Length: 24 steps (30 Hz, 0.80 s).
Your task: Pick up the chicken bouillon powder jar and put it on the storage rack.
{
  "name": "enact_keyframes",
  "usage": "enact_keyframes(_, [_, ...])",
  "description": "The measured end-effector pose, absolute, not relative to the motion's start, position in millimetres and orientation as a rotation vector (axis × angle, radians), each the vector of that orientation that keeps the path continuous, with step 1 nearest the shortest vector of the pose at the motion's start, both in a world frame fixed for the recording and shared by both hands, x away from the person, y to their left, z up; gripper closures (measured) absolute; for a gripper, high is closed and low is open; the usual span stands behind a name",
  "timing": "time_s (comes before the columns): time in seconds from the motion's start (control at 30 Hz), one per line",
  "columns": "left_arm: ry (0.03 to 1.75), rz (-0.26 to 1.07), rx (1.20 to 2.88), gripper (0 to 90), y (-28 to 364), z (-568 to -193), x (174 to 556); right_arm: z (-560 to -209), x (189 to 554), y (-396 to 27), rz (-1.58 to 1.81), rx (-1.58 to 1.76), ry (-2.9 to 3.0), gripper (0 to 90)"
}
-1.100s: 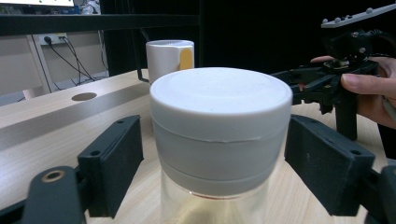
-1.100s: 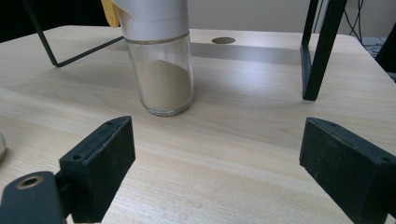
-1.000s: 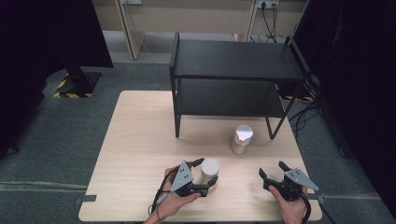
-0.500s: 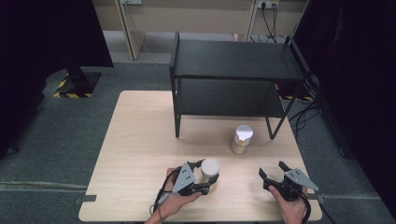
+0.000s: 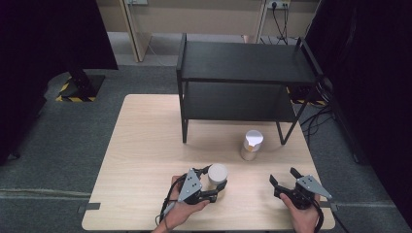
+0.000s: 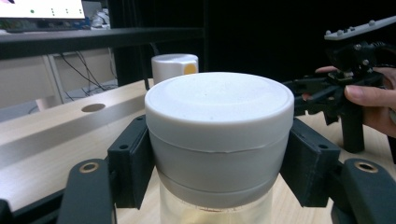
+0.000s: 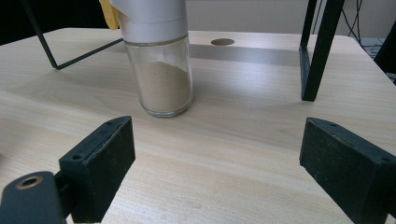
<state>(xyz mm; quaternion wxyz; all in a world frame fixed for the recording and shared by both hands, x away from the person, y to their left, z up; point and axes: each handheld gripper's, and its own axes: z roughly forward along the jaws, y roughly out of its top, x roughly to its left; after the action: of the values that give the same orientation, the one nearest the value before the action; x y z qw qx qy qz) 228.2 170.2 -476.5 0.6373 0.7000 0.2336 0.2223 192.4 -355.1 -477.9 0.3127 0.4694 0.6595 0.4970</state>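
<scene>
High view: left gripper [image 5: 217,184] sits low centre of the frame, jaws clamped on the white cap of a jar [image 5: 217,173] standing on the table [image 5: 145,145]. They have just been closing, with the jar between them. Right gripper [image 5: 284,180] is at lower right, jaws spread, nothing between them. Second jar [image 5: 251,144] stands right of centre, well apart from both grippers, just in front of the black shelf [image 5: 245,63] that fills the upper middle.

Left gripper view: both black pads press the sides of the jar's white cap [image 6: 218,135], which takes up the centre of the frame. Clear glass shows below the cap. The other jar [image 6: 174,66] is behind it, upper centre, with a yellow spot on its cap. The right gripper [image 6: 322,95], held by a hand [image 6: 373,100], is at the right edge.

Right gripper view: jaws stand wide at lower left and lower right, bare table between them. The second jar [image 7: 159,70] is upright at upper left, glass part about half full of tan powder. A shelf leg [image 7: 320,51] stands at upper right.
</scene>
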Motion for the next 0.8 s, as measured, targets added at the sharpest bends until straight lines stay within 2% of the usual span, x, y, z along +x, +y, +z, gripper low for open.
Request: enact_keyframes(0.8, [0.644,0.747,1.46,33.8,171.2,-443.2,218.0,-478.4,191.6,-354.8,1.312,1.239,1.734,10.5])
